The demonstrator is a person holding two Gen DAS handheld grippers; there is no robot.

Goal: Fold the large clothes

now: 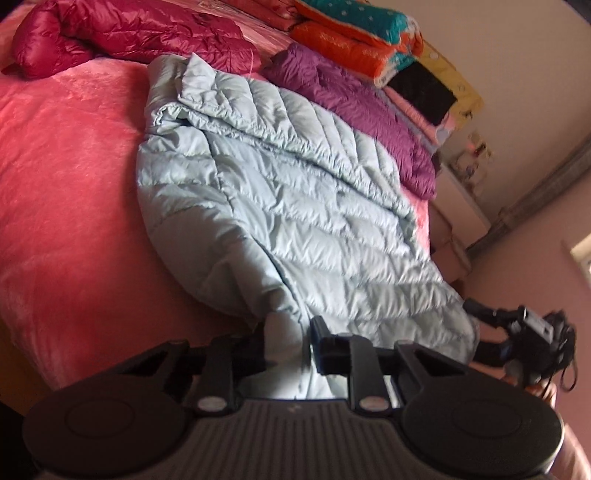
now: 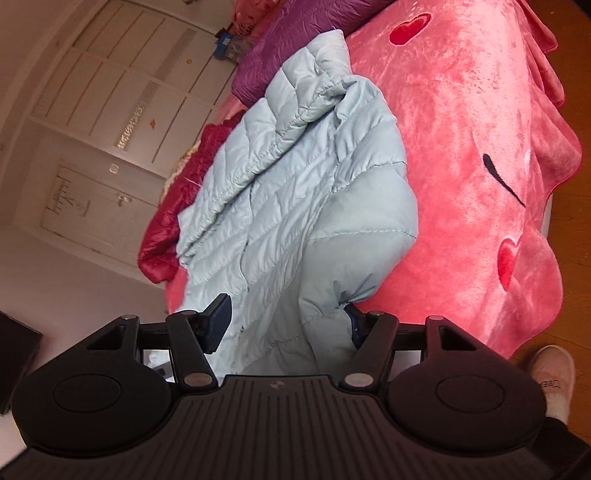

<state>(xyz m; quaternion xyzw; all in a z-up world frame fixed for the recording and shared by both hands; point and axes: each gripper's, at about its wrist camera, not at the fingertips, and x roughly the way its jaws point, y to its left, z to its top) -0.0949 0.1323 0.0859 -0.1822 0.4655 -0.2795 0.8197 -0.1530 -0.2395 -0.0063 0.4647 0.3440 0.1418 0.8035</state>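
Observation:
A pale blue quilted down jacket (image 1: 280, 206) lies spread on a pink plush bed cover (image 1: 66, 192). My left gripper (image 1: 290, 343) is shut on the jacket's near edge, with cloth pinched between its fingers. My right gripper (image 2: 286, 321) holds another part of the same jacket (image 2: 295, 177); a thick fold of cloth fills the wide gap between its fingers. The right gripper also shows in the left wrist view (image 1: 524, 332), at the jacket's right corner.
A crimson down jacket (image 1: 122, 33) and a purple one (image 1: 354, 107) lie beyond the blue one. Folded quilts (image 1: 362, 33) are stacked at the bed's far side. A white wardrobe (image 2: 103, 122) stands beyond the bed. My shoe (image 2: 554, 373) stands on the wooden floor.

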